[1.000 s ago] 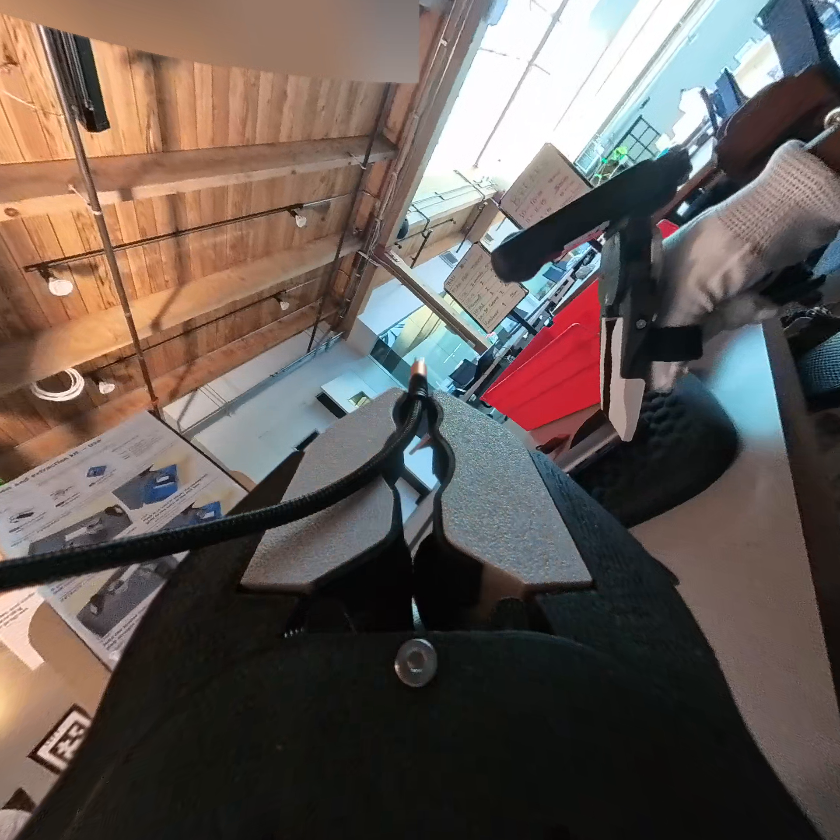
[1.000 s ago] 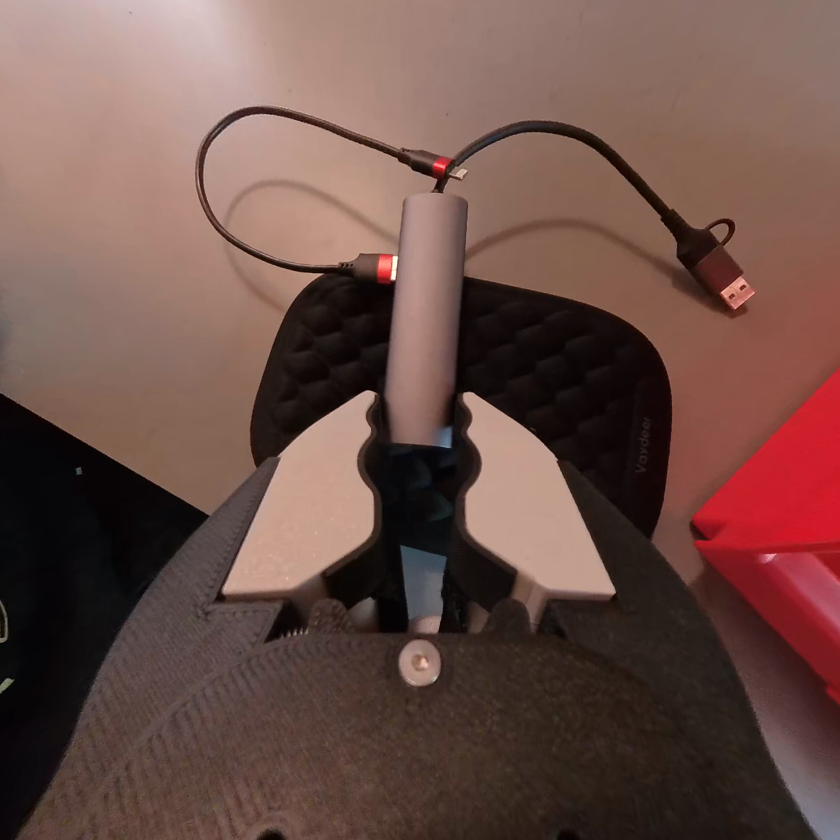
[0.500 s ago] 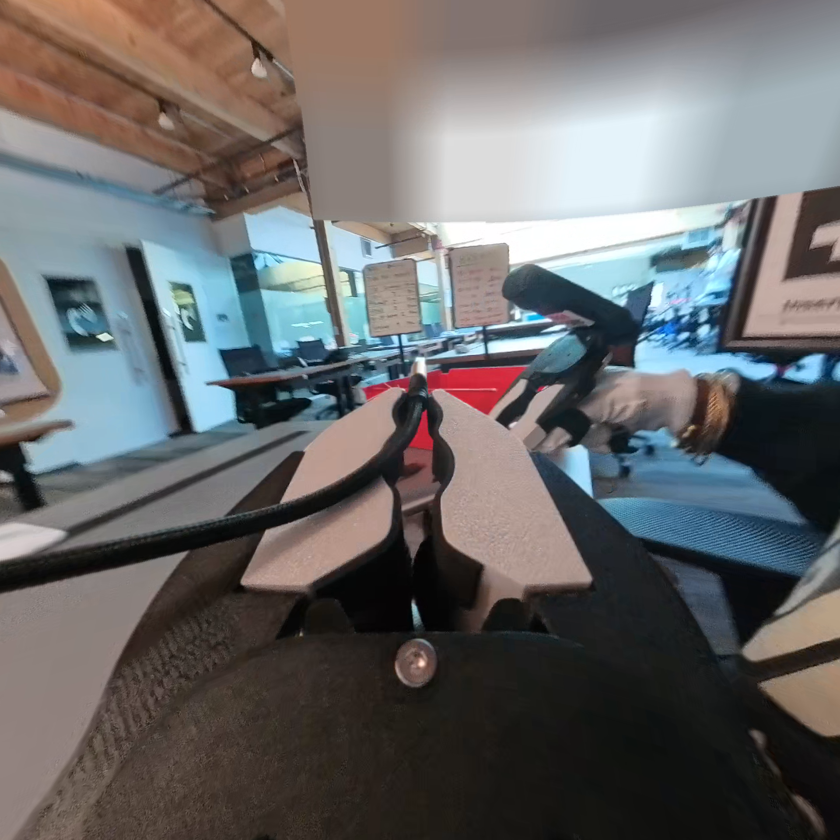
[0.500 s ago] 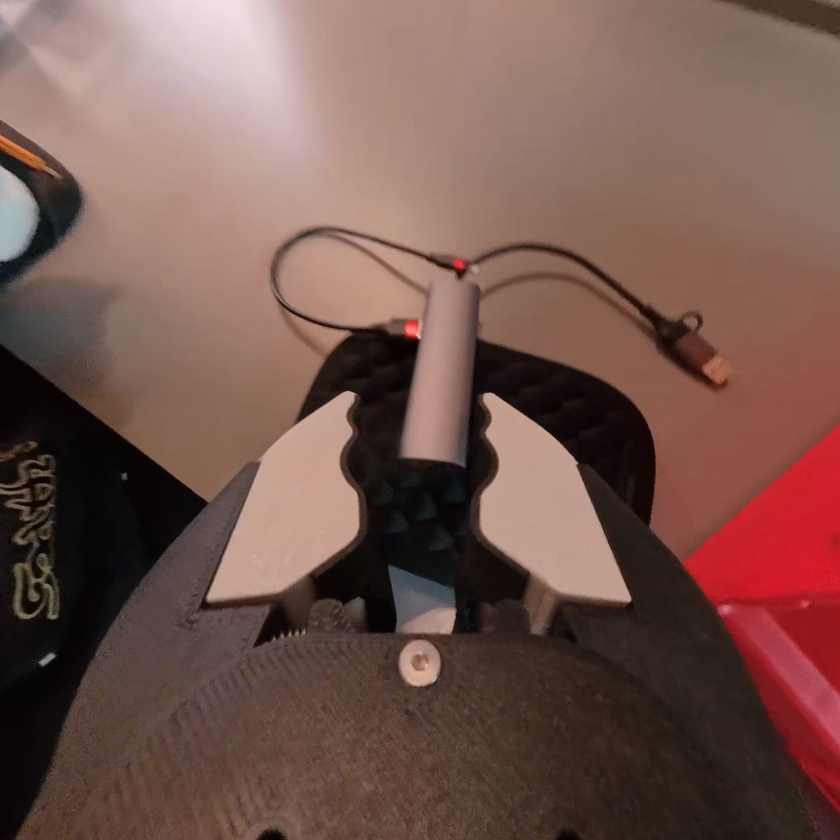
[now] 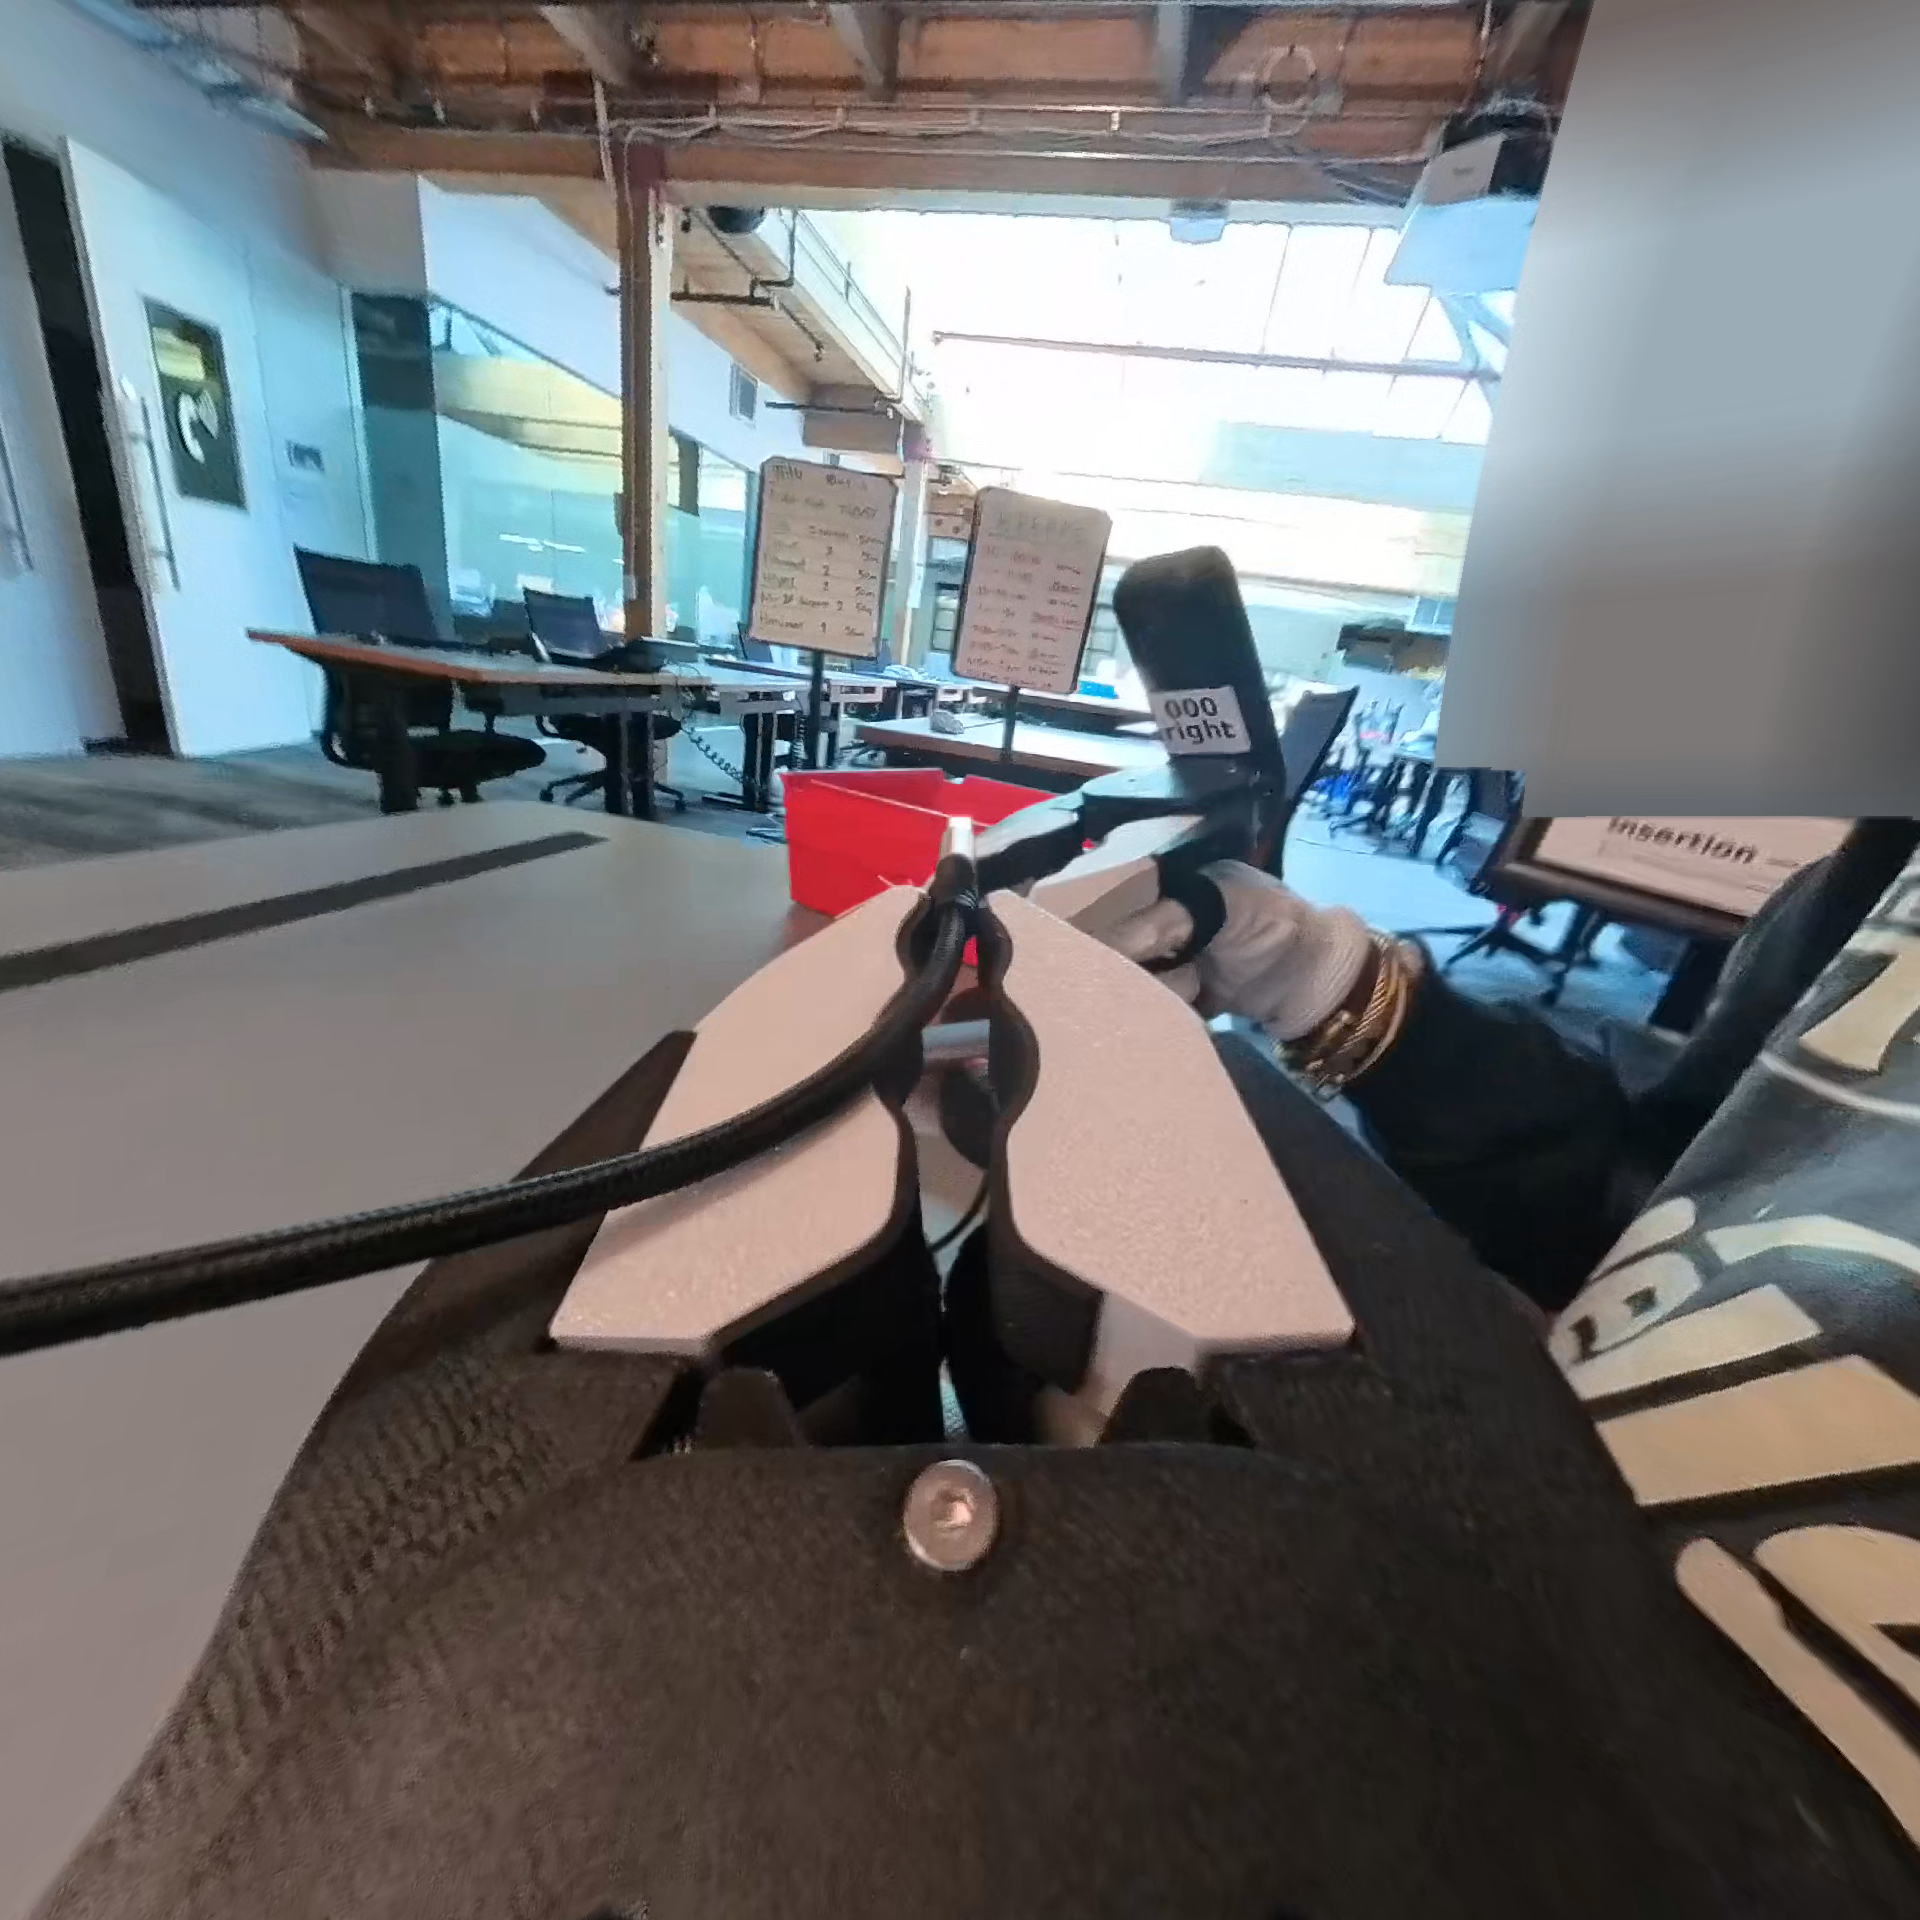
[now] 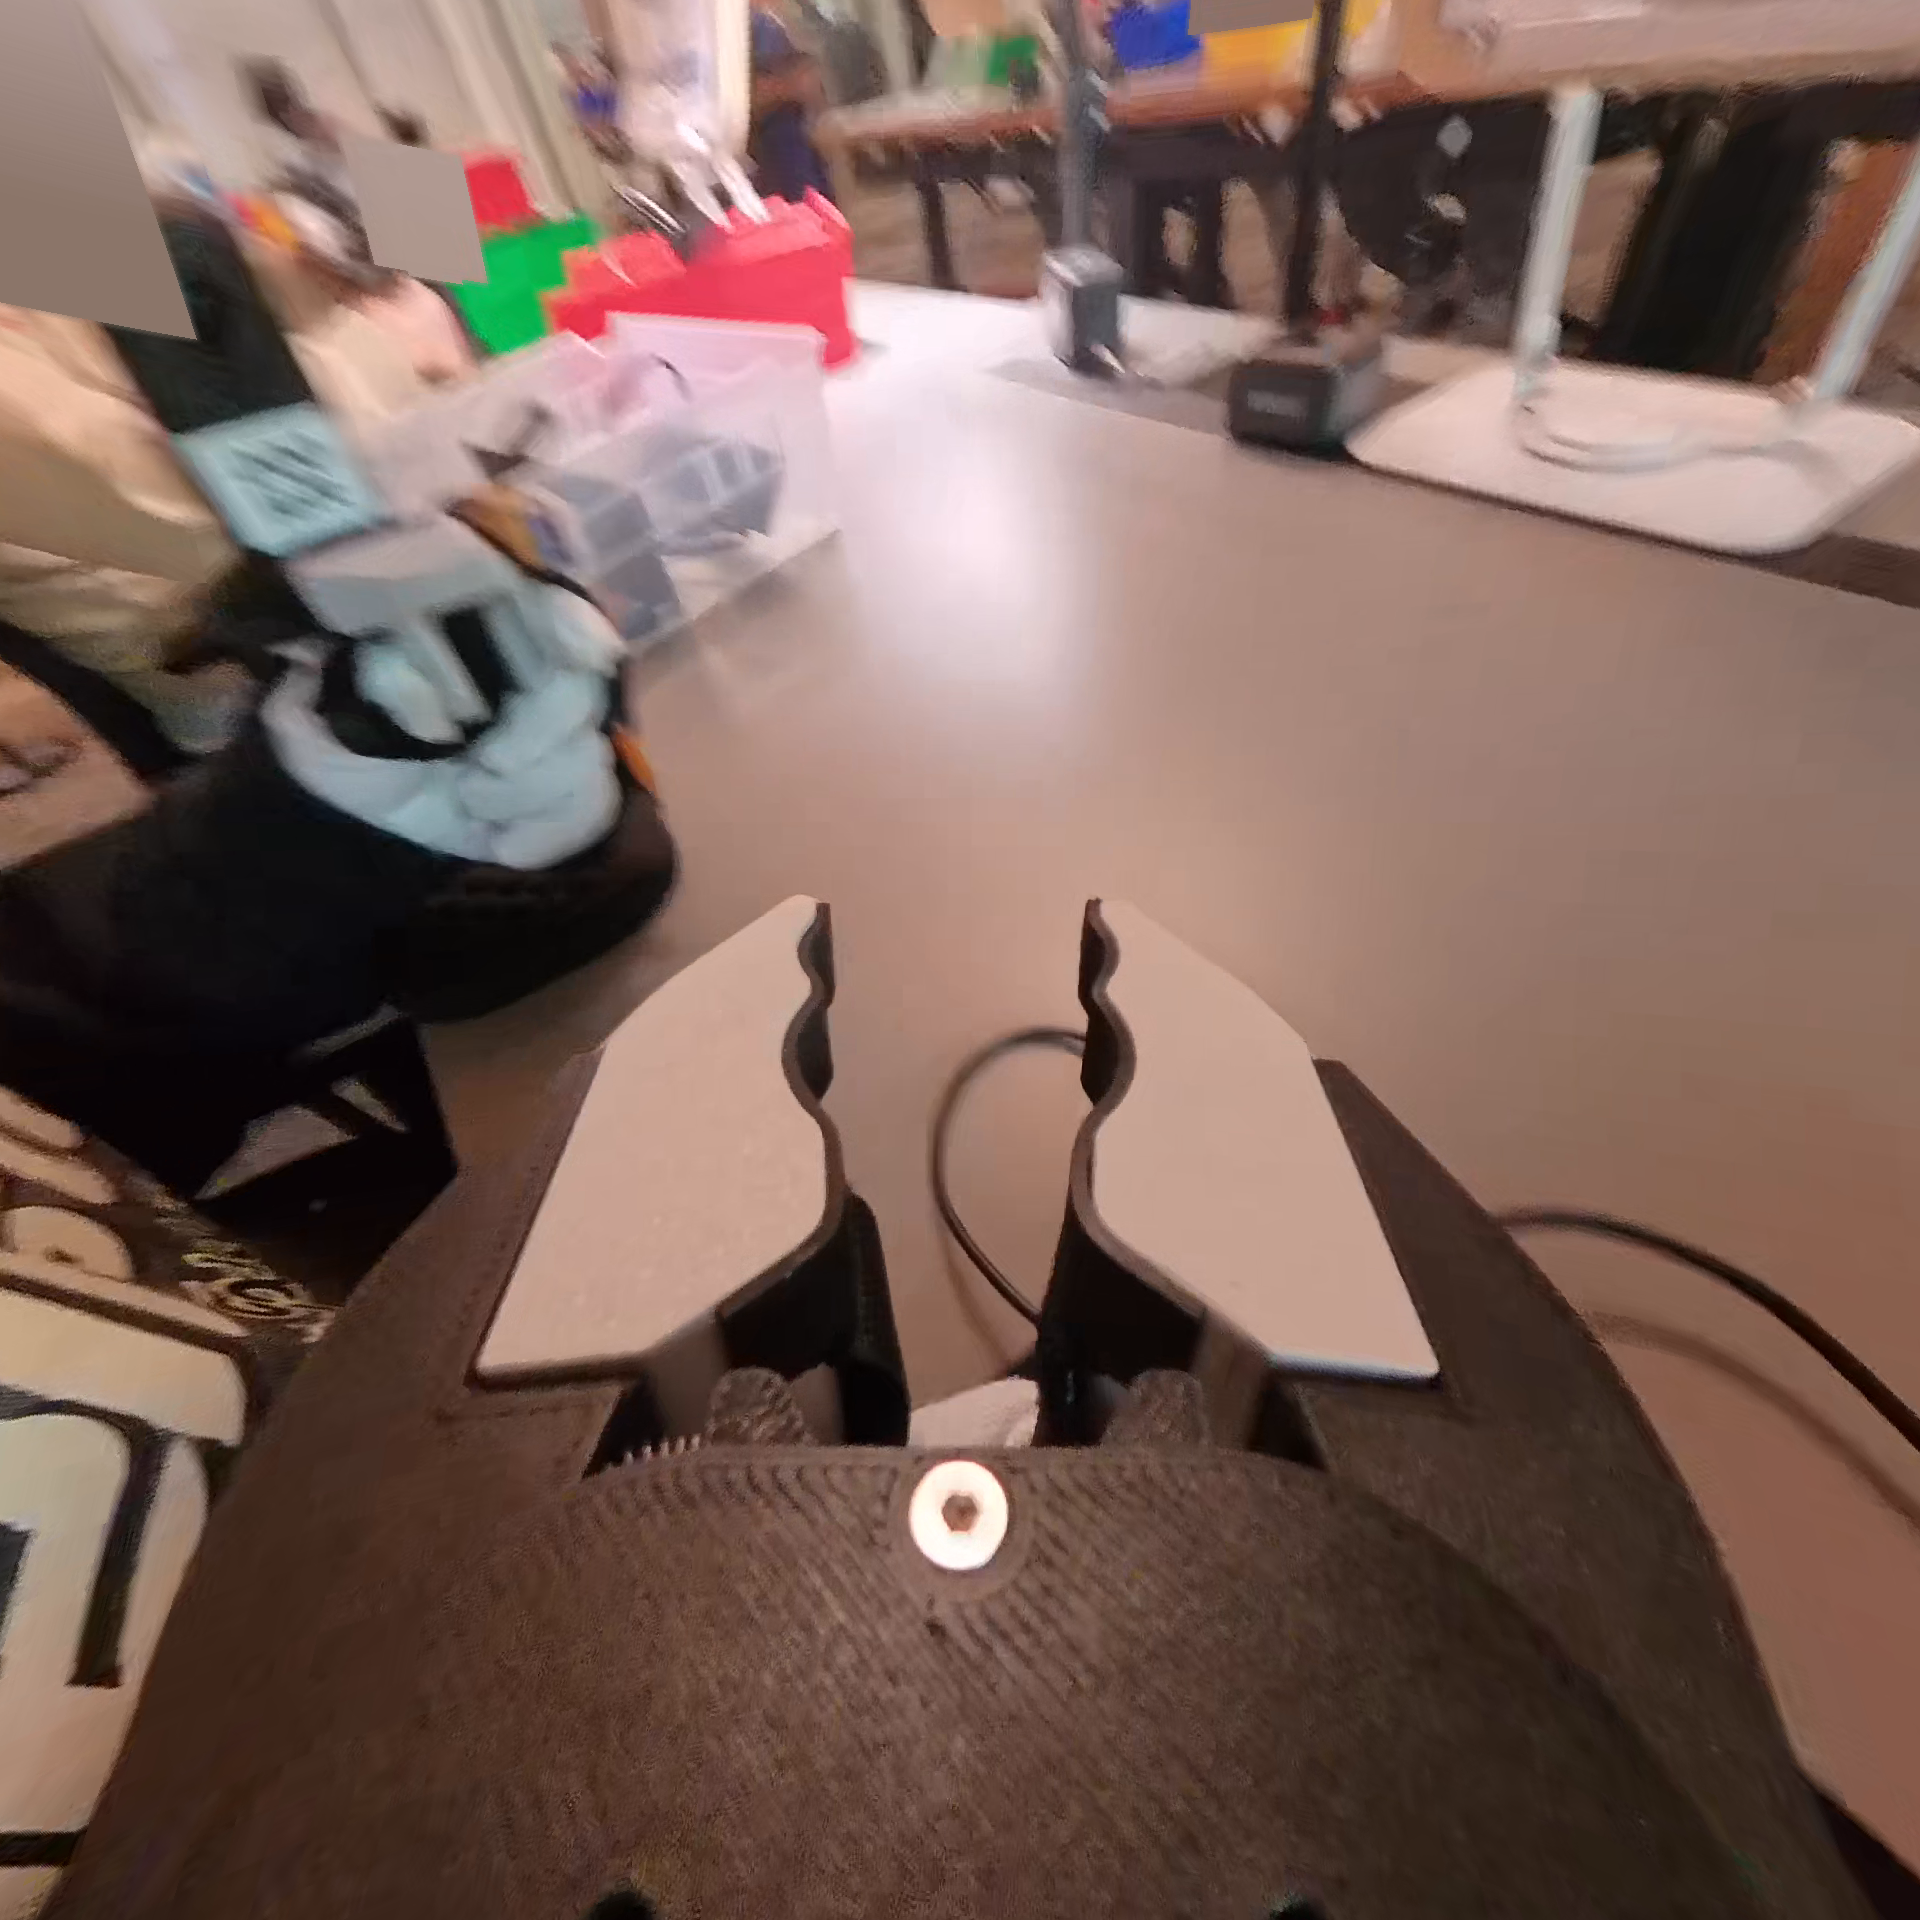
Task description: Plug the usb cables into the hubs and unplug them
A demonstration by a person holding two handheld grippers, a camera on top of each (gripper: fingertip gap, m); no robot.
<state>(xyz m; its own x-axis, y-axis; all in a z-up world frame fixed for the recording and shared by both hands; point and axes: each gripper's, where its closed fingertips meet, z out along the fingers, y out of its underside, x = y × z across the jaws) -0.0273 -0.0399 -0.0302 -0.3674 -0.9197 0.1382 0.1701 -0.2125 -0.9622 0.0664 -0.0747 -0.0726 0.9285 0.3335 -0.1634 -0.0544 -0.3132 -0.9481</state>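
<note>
My left gripper (image 5: 951,914) is shut on a black braided USB cable (image 5: 416,1236). The cable's metal plug tip (image 5: 961,836) sticks out past the fingertips, and the cable trails off to the left. My right gripper (image 6: 956,914) is open and empty, held low over the grey table (image 6: 1351,779). A thin black cable loop (image 6: 951,1174) lies on the table between its fingers. The right gripper also shows in the left wrist view (image 5: 1049,842), held by a white-gloved hand (image 5: 1278,956) just beyond the plug. No hub is in view.
A red bin (image 5: 862,842) stands on the table behind the plug. In the right wrist view, a clear plastic box (image 6: 675,457) and red and green bins (image 6: 727,281) sit at the back left. A small black device (image 6: 1299,395) and a white stand base (image 6: 1662,468) sit at the back right. The left gripper's tips are roughly 12 centimeters from the right gripper's.
My right gripper has opened and let go of the grey hub, then tilted up from it; the hub is out of view. My left gripper has swung level, still shut on the cable.
</note>
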